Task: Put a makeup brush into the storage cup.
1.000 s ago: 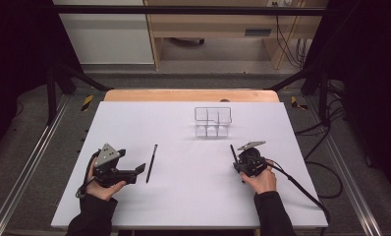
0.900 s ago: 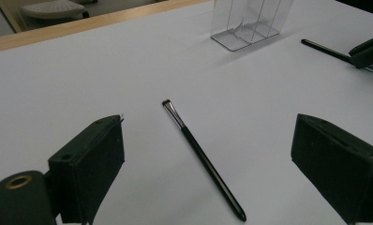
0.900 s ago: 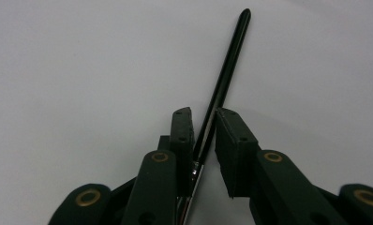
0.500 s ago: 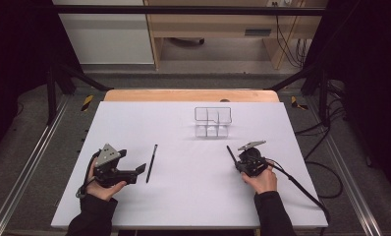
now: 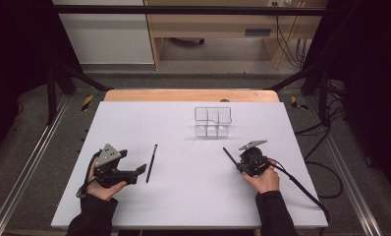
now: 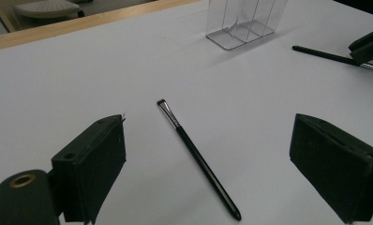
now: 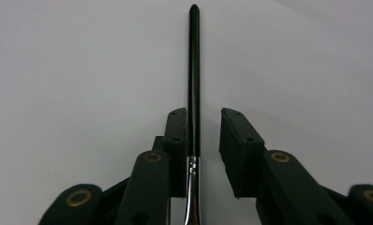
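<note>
The right gripper (image 7: 203, 136), jaws narrowly parted around a brush (image 7: 193, 70) (touching one pad), handle pointing toward twelve o'clock.

White table top (image 5: 134, 123) w/ a wooden strip (image 5: 183, 95) along its far edge. Clear organiser (image 5: 212, 121) w/ several compartments stands upright on the far-centre part, seen also in the left gripper view (image 6: 245, 21). Grey floor around the table; metal rails (image 5: 26, 167) run along both sides. Yellow-black tape marks (image 5: 87, 102) near the far corners. Cables (image 5: 287, 34) hang by a wooden bench (image 5: 208, 24) at the back.
</note>
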